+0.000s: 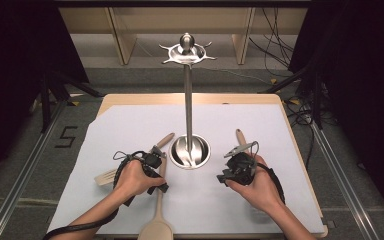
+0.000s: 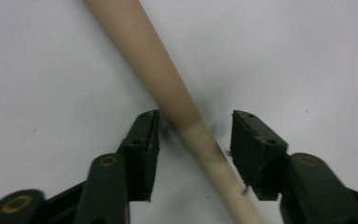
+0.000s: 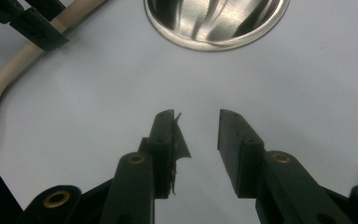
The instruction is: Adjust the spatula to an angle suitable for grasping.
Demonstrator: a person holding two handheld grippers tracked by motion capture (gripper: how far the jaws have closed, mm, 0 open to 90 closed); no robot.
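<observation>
We see the wooden spoon (image 1: 158,215) lying flat on the white sheet (image 1: 130,125) of the desk (image 1: 260,99), bowl end at the near edge, handle running away toward the steel stand's round base (image 1: 190,151). In the left gripper view the spoon handle (image 2: 168,88) crosses diagonally between the left gripper's (image 1: 152,167) fingers (image 2: 142,149); the fingers are apart and straddle the handle, one pad close beside it or just touching, the other with a clear gap, so no grip on it.

A slotted wooden spatula (image 1: 107,176) lies just left of the left hand (image 1: 135,177), its handle angled up toward the base. Another wooden handle (image 1: 240,136) sticks out beyond the right gripper (image 1: 236,167).

Right gripper's fingers (image 3: 235,149) stand partly open over bare white sheet, nothing between them; a bit of torn pad lining hangs off one finger. The right gripper view has the stand base (image 3: 214,23) ahead and the spoon with the left gripper at upper left.

The stand's pole (image 1: 188,100) rises from the base to a hooked crown (image 1: 186,50).
</observation>
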